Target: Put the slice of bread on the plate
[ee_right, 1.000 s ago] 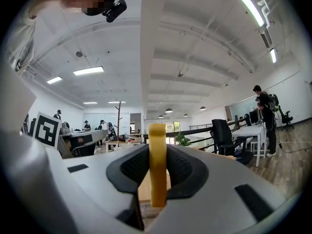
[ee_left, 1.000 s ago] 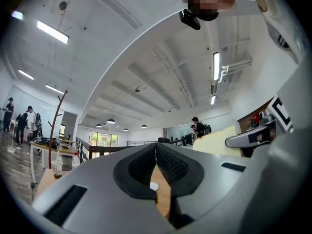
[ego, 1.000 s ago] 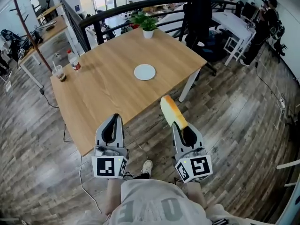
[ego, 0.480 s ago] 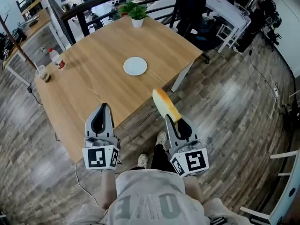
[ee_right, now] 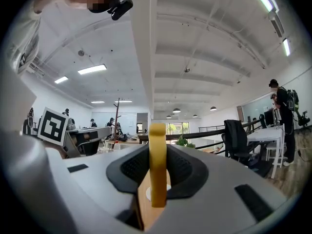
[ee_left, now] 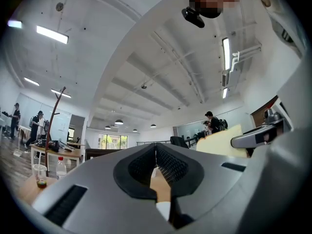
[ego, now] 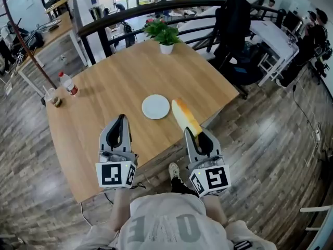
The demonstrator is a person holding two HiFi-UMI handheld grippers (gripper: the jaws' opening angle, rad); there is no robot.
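Observation:
A small white plate (ego: 156,107) lies on the wooden table (ego: 109,82), towards its near side. My right gripper (ego: 198,136) is shut on a slice of bread (ego: 184,117) with a yellow-brown crust. The slice stands on edge and sticks out forward, its far end just right of the plate. In the right gripper view the bread (ee_right: 157,165) is upright between the pads, with the plate (ee_right: 148,193) partly seen behind it. My left gripper (ego: 121,120) hovers over the table's near edge, left of the plate, shut with nothing in it (ee_left: 156,154).
A potted plant (ego: 165,33) stands at the table's far corner. A water bottle (ego: 68,83) and a cup (ego: 53,96) sit at its left edge. A black railing (ego: 156,7) and a chair draped in black (ego: 234,20) stand behind. Wooden floor surrounds the table.
Both grippers have moved forward from over the floor to over the table's near edge. The bread's tip has come up beside the plate. Neither grip has changed.

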